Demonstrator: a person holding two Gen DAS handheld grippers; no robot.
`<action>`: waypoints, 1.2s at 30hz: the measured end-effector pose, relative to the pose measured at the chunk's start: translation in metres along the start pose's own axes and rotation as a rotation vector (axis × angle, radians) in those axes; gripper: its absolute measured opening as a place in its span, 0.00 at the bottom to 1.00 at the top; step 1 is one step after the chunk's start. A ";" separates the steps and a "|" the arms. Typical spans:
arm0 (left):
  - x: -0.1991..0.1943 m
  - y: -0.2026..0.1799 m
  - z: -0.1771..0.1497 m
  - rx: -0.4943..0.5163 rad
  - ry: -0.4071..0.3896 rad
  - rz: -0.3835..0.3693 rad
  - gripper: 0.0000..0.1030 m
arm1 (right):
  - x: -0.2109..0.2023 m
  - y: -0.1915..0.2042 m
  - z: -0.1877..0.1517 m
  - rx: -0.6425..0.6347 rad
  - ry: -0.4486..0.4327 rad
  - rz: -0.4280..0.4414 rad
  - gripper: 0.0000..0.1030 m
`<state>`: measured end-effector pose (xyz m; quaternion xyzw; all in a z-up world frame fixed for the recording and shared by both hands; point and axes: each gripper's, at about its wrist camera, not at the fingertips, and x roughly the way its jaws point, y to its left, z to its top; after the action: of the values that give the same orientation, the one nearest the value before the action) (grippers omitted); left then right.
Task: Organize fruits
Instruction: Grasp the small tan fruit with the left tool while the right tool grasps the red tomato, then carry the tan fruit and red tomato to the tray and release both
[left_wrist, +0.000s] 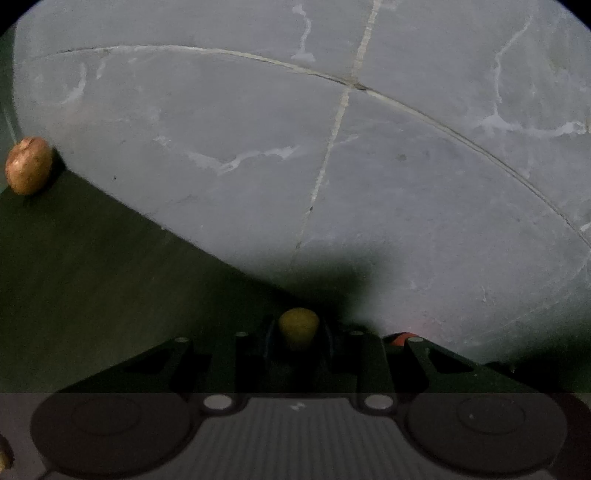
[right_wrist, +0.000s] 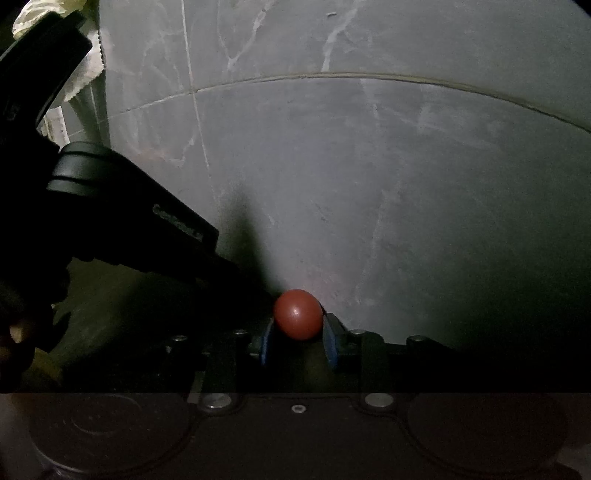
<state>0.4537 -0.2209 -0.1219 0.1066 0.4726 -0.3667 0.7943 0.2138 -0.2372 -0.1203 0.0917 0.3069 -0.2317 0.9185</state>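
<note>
Left wrist view — brown fruit (left_wrist: 27, 165) far left, grey tiled floor (left_wrist: 332, 147) beyond

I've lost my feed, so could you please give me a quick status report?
Left claw shut on yellow fruit. Right claw shut on red fruit. Brown fruit loose. Nothing blocking.
</note>
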 end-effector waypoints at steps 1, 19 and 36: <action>-0.001 0.000 -0.001 -0.008 -0.002 0.002 0.27 | -0.001 -0.001 0.002 -0.004 0.000 0.004 0.29; -0.109 -0.008 -0.051 -0.231 -0.125 0.052 0.27 | -0.102 -0.004 0.009 -0.134 -0.040 0.172 0.29; -0.260 0.037 -0.167 -0.551 -0.295 0.256 0.27 | -0.152 0.080 0.014 -0.381 -0.043 0.502 0.29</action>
<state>0.2929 0.0168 -0.0012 -0.1077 0.4164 -0.1341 0.8928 0.1529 -0.1152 -0.0152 -0.0138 0.2930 0.0621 0.9540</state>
